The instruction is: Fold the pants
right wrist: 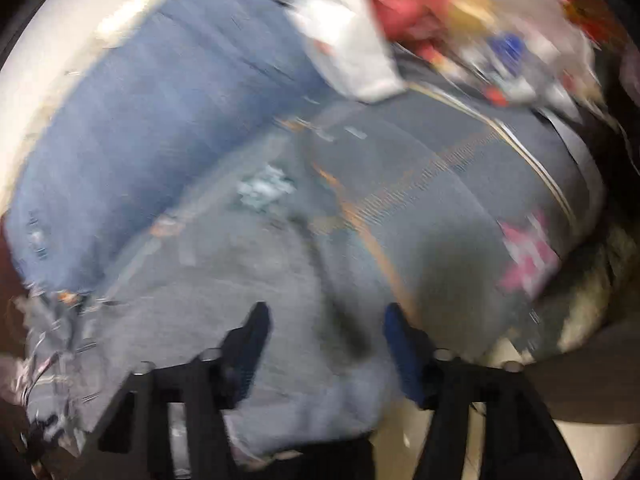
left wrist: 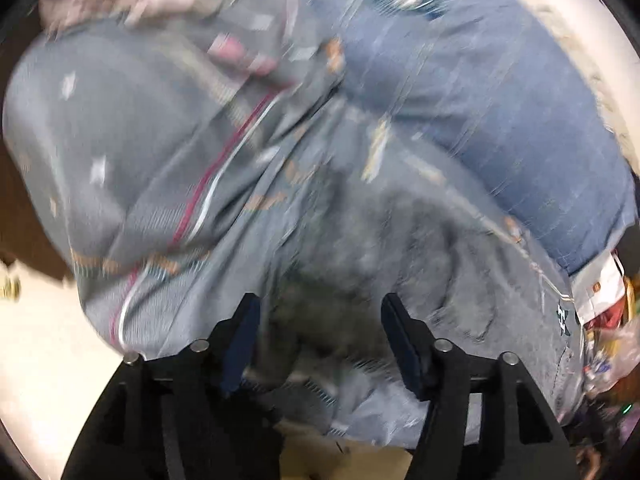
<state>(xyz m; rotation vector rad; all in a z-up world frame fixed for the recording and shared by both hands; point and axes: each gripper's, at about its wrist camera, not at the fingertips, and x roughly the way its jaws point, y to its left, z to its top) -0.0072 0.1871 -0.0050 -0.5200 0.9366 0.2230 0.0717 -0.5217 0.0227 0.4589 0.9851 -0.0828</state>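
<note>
Through the left wrist camera, everything smeared by motion blur. Left gripper [left wrist: 318,304] spread wide, both dark fingers apart with nothing pinched between them, hanging over a rumpled mound of gray pants [left wrist: 360,248] at the near edge of the bed. Underneath, a gray patterned bedspread [left wrist: 132,140] with maroon and white stripes, small white squares and orange flecks, draped down over the bed's near-left corner toward a pale floor [left wrist: 44,332]. Beyond the pants, along the far edge, a blue cushion [left wrist: 500,92] against a cream wall. At the right edge, a white cloth [left wrist: 600,288] and a blurred heap of coloured clutter.

Through the right wrist camera, equally blurred. Right gripper [right wrist: 326,320] also wide, fingers parted and empty, poised over the same gray pants [right wrist: 248,320], bunched at the near edge with a dark fold running between the fingertips. Patterned bedspread [right wrist: 460,192] stretching to the right edge, orange line and a pink motif on it. Blue cushion [right wrist: 152,120] curving along the far-left edge, white cloth [right wrist: 348,52] and red clutter [right wrist: 404,4] at the far corner.
</note>
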